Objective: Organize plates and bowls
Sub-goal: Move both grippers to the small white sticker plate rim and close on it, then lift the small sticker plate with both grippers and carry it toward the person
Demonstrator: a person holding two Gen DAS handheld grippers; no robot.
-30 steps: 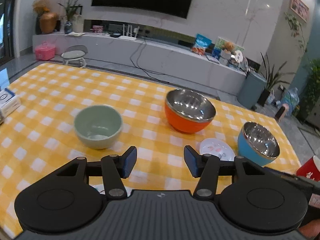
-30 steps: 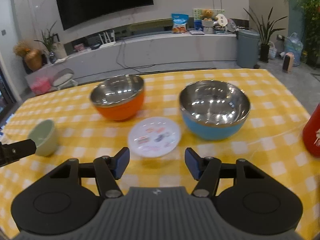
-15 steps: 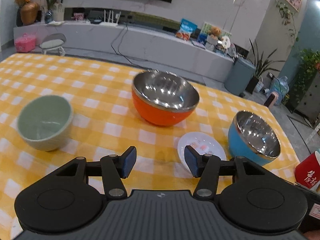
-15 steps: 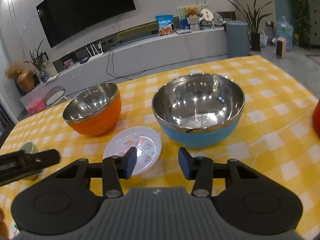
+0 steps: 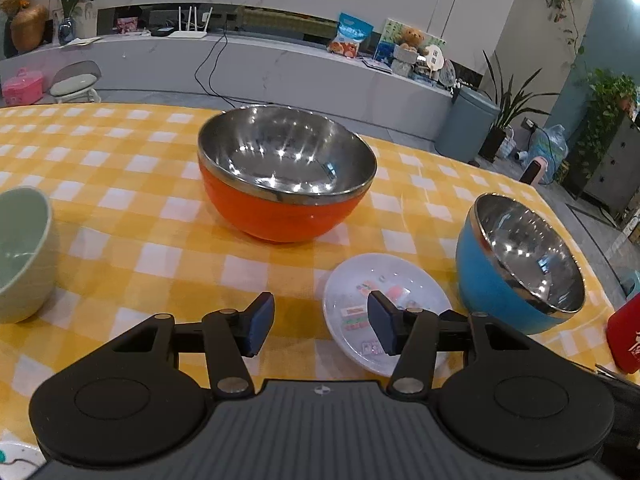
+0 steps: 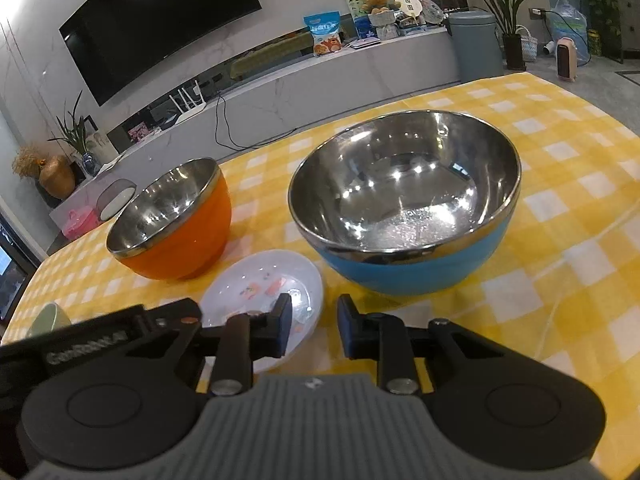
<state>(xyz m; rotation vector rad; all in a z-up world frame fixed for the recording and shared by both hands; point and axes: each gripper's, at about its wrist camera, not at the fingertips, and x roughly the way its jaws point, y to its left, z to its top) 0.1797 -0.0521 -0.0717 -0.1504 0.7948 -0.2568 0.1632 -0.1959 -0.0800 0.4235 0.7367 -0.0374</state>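
Note:
An orange steel-lined bowl (image 5: pixel 286 176) (image 6: pixel 172 220) stands mid-table on the yellow checked cloth. To its right is a blue steel-lined bowl (image 5: pixel 516 264) (image 6: pixel 404 200), with a small white printed plate (image 5: pixel 384 308) (image 6: pixel 264 292) between them, nearer me. A pale green bowl (image 5: pixel 20 252) (image 6: pixel 50 318) sits at the left. My left gripper (image 5: pixel 320 322) hovers open, its right finger over the plate's near edge. My right gripper (image 6: pixel 314 330) is just in front of the blue bowl. Its jaws are closing with nothing between them, and the left finger overlaps the plate's right rim.
A red container (image 5: pixel 624 340) stands at the table's right edge. Part of a white dish (image 5: pixel 16 456) shows at the near-left corner. The left gripper's body (image 6: pixel 100 340) crowds the right wrist view's left side. The table's far edge drops to the floor.
Both grippers came forward and down, so the bowls and plate loom larger. The left view swung right, pushing the green bowl to its edge. The right jaws narrowed markedly.

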